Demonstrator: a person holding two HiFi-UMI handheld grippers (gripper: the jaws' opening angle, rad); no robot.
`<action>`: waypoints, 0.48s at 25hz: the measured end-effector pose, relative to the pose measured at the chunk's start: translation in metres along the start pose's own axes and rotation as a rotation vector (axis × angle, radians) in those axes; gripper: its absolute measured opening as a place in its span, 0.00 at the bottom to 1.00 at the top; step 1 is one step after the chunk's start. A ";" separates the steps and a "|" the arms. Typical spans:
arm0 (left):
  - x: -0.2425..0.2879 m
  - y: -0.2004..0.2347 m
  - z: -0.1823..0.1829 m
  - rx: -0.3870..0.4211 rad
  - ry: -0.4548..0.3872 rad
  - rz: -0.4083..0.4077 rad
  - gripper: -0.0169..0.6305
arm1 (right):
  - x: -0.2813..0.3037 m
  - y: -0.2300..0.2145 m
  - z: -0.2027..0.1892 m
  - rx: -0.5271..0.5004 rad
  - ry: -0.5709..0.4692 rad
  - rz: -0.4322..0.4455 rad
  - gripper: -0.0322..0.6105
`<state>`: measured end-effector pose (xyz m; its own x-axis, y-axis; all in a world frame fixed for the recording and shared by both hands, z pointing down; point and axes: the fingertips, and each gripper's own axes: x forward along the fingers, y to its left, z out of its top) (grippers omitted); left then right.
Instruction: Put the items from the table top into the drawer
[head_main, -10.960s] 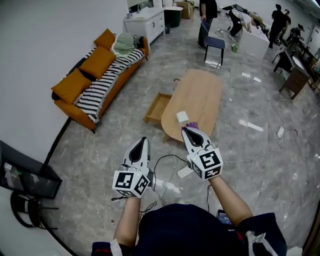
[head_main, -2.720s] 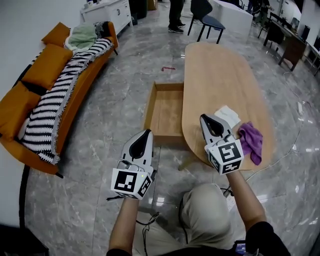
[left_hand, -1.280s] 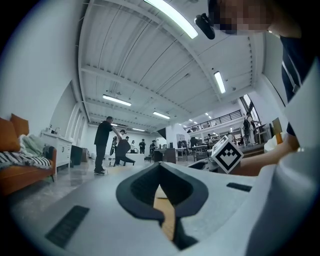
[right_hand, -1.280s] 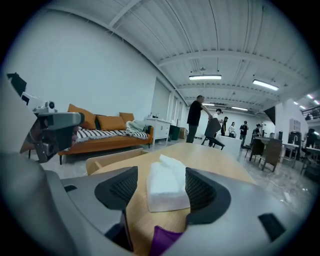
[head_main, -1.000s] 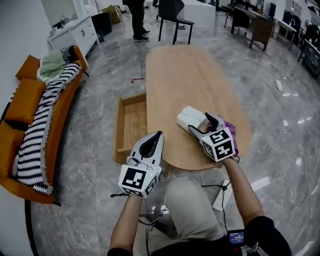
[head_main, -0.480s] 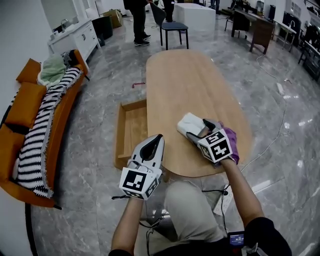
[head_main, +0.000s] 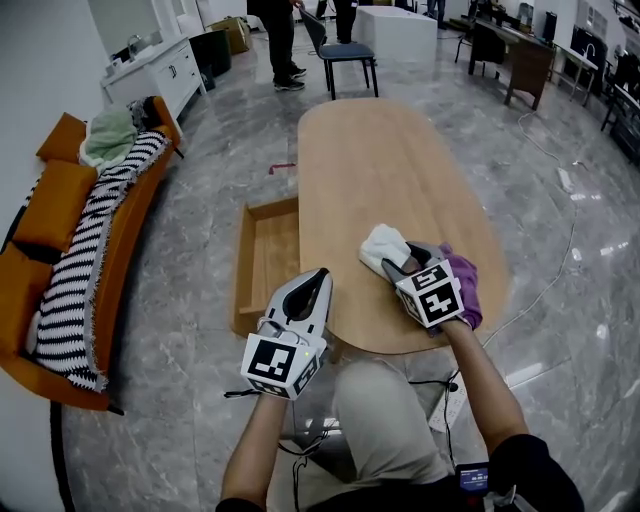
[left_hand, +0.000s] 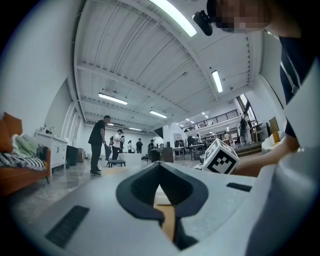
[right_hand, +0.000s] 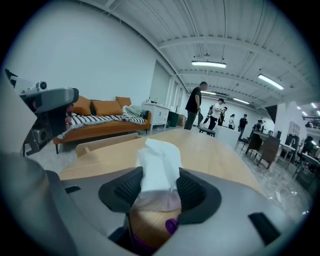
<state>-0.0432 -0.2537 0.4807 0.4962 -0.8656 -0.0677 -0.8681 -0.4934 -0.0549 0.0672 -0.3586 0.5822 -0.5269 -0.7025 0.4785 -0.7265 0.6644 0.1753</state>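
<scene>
A crumpled white cloth (head_main: 383, 245) lies on the near end of the oval wooden table (head_main: 390, 160). My right gripper (head_main: 396, 264) has just been closing on it. In the right gripper view the white cloth (right_hand: 159, 160) is pinched between both pads of the right gripper (right_hand: 159, 189). A purple cloth (head_main: 463, 285) lies under and to the right of that gripper, and a bit of the purple cloth (right_hand: 171, 226) shows below the jaws. The open wooden drawer (head_main: 262, 262) juts from the table's left side, empty. My left gripper (head_main: 318, 276) hovers off the table's near left edge, shut and empty, as the left gripper (left_hand: 159, 168) view confirms.
An orange sofa (head_main: 70, 220) with a striped blanket stands on the left. A blue chair (head_main: 345, 52) and standing people (head_main: 280, 35) are beyond the table's far end. A white cabinet (head_main: 160, 70) lines the wall. Cables (head_main: 545, 290) trail on the marble floor to the right.
The right gripper's jaws have narrowed around the white cloth's near edge, and the cloth now bunches up between them. The left gripper has stayed where it was.
</scene>
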 end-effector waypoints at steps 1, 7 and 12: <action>-0.001 0.001 0.000 0.002 -0.001 0.001 0.03 | 0.001 0.000 0.000 -0.001 0.000 -0.002 0.40; -0.004 0.009 -0.003 -0.011 -0.002 0.017 0.03 | 0.004 0.002 0.004 -0.006 -0.004 -0.012 0.36; -0.006 0.013 -0.002 -0.005 -0.002 0.030 0.03 | 0.007 0.008 0.011 0.007 -0.019 0.013 0.36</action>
<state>-0.0572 -0.2548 0.4823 0.4703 -0.8796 -0.0711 -0.8825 -0.4680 -0.0476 0.0532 -0.3607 0.5775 -0.5445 -0.6988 0.4639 -0.7229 0.6715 0.1629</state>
